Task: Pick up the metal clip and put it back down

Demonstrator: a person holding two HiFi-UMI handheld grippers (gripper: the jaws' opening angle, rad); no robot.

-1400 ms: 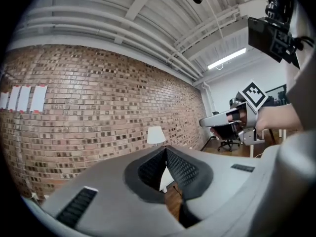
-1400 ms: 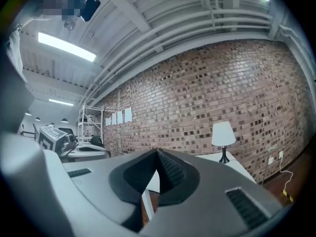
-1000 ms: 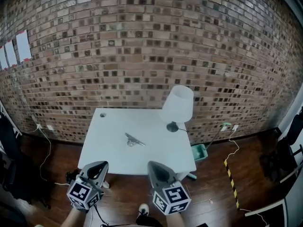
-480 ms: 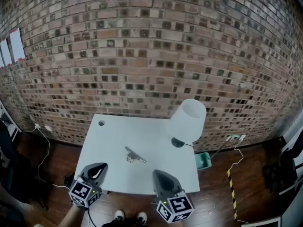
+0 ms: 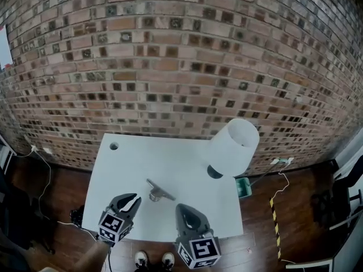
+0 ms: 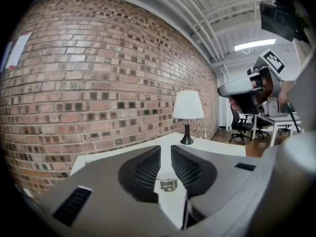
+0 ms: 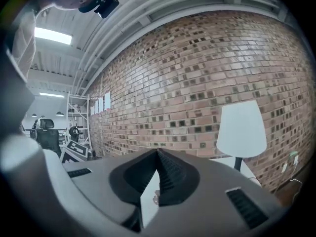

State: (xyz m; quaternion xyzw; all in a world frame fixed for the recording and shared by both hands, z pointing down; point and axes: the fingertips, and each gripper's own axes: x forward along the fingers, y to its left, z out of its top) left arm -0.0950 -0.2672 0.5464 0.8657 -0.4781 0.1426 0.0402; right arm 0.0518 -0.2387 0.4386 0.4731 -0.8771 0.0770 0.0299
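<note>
The metal clip [image 5: 157, 191] lies flat near the middle of the white table [image 5: 130, 163], towards its front. My left gripper [image 5: 129, 200] hovers over the front edge, just left of and short of the clip, open with nothing held. In the left gripper view the clip [image 6: 168, 184] shows through the gap between the jaws of the left gripper [image 6: 166, 149]. My right gripper [image 5: 184, 209] hangs at the front edge, right of the clip and shut on nothing. In the right gripper view the jaws of the right gripper [image 7: 158, 154] meet at the tips.
A white-shaded lamp [image 5: 232, 147] on a black base stands at the table's back right corner. A cable hole [image 5: 114, 146] sits at the back left. A brick wall runs behind. A green bin [image 5: 243, 187] and cables lie on the wooden floor to the right.
Both grippers and the head camera have moved forward, from over the floor to the table's front edge. The left gripper's jaws now stand apart. The clip has not moved.
</note>
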